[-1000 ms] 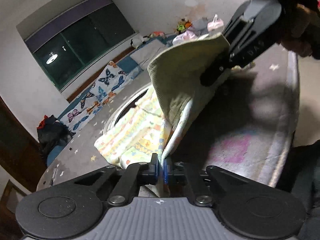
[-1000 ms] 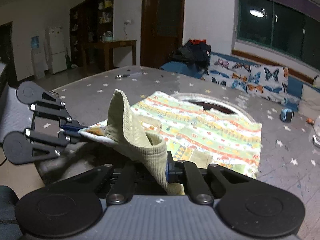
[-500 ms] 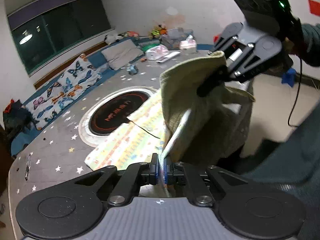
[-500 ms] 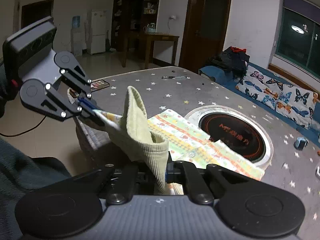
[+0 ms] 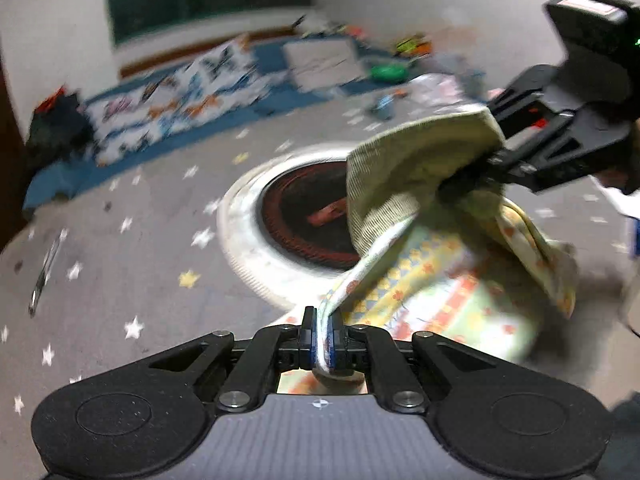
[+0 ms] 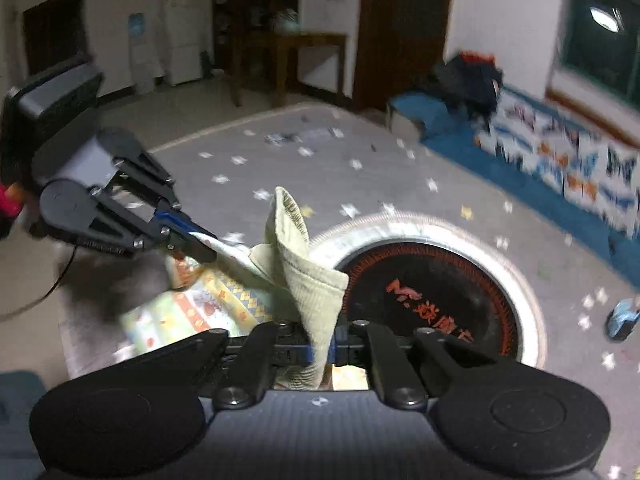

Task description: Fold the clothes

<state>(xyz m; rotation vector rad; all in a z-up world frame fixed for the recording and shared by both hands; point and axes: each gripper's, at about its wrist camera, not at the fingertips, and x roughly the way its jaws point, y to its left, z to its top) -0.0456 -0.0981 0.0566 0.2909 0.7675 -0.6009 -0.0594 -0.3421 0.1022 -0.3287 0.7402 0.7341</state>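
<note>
Both grippers are clamped on a soft patterned garment [image 5: 452, 280] with a ribbed pale-green cuff: left gripper [image 5: 322, 340] pinches its printed edge, right gripper [image 6: 320, 344] the cuff, above the star-speckled table [image 5: 120, 240].

Probably a home: fridge [image 6: 182, 38], cushioned bench [image 6: 560, 160].

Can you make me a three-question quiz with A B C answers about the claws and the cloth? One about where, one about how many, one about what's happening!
1. Where is the black round burner?
A. sunk into the starry table
B. on the floor
C. on the sofa

2. How many claws pinch the patterned cloth?
A. none
B. one
C. two

3. How is the cloth?
A. folded flat
B. lifted and draped
C. rolled up

Answers: 1 A, a white ring frames it in the tabletop. 2 C, left claw and right claw each clamp an edge. 3 B, it hangs between them.
</note>
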